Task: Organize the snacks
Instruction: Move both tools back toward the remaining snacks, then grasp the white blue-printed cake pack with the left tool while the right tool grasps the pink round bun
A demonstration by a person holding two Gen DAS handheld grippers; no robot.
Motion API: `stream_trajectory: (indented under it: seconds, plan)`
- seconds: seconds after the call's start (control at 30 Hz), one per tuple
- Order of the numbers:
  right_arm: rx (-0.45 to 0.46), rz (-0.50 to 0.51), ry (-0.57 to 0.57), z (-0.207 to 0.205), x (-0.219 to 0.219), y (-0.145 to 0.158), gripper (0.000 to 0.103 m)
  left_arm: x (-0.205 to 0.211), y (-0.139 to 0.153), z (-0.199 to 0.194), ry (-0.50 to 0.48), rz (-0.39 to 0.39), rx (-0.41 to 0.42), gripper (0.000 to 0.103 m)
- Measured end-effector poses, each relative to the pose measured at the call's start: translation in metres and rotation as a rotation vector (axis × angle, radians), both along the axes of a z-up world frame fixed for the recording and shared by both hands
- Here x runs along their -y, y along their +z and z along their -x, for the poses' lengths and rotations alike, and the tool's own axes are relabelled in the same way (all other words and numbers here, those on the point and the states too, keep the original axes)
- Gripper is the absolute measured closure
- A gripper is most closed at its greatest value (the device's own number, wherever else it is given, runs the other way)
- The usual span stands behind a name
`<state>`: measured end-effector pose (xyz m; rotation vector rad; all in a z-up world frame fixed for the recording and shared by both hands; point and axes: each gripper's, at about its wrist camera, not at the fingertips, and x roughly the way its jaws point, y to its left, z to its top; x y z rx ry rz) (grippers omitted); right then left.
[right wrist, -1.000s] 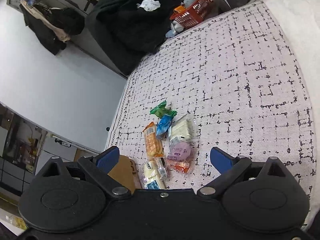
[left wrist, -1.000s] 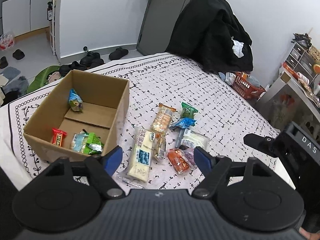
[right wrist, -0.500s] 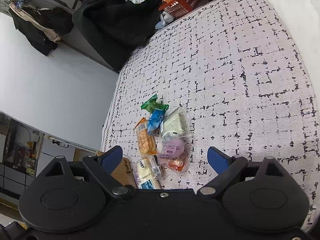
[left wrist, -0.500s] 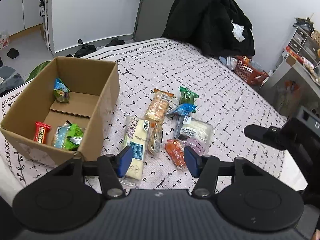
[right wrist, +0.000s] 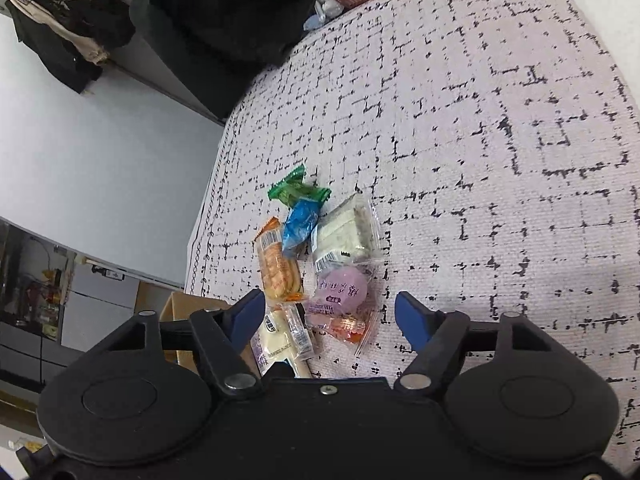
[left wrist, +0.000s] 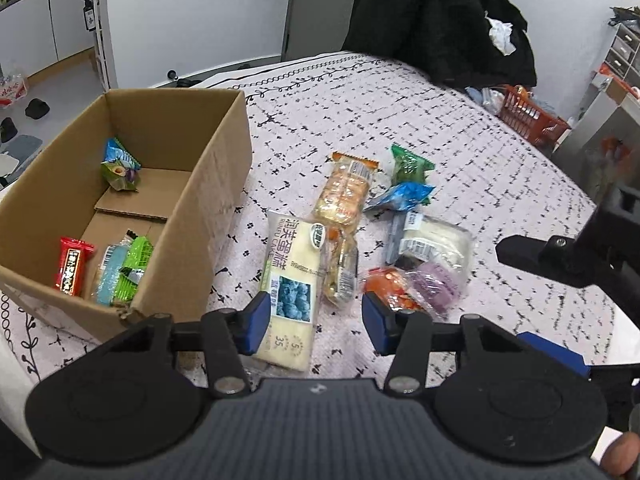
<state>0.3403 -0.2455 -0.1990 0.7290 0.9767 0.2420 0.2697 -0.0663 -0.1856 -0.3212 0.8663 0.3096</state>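
Black coat heap (left wrist: 436, 16) at bed's far end; red plastic basket (left wrist: 528, 116) beside it; white patterned bedspread (right wrist: 480, 120).

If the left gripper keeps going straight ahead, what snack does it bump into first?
Probably the white cake packet: it lies just ahead between the open left gripper's fingers. Depth is hard to judge.
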Motion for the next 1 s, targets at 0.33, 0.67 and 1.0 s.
stream_trajectory:
  seconds: [0.33,0.67,1.0]
  plan:
    - [-0.025,0.036,0.023,-0.013,-0.019,-0.011,0.039,-0.004,-0.019,-0.011,0.019,-0.034,-0.039,0.053]
    - [-0.055,0.085,0.027,-0.021,-0.033,-0.027,0.042,-0.007,-0.033,-0.008,0.011,-0.010,-0.074,0.054]
    - [-0.044,0.118,0.045,-0.027,-0.043,-0.037,0.064,-0.022,-0.026,-0.002,0.016,0.081,-0.101,0.070]
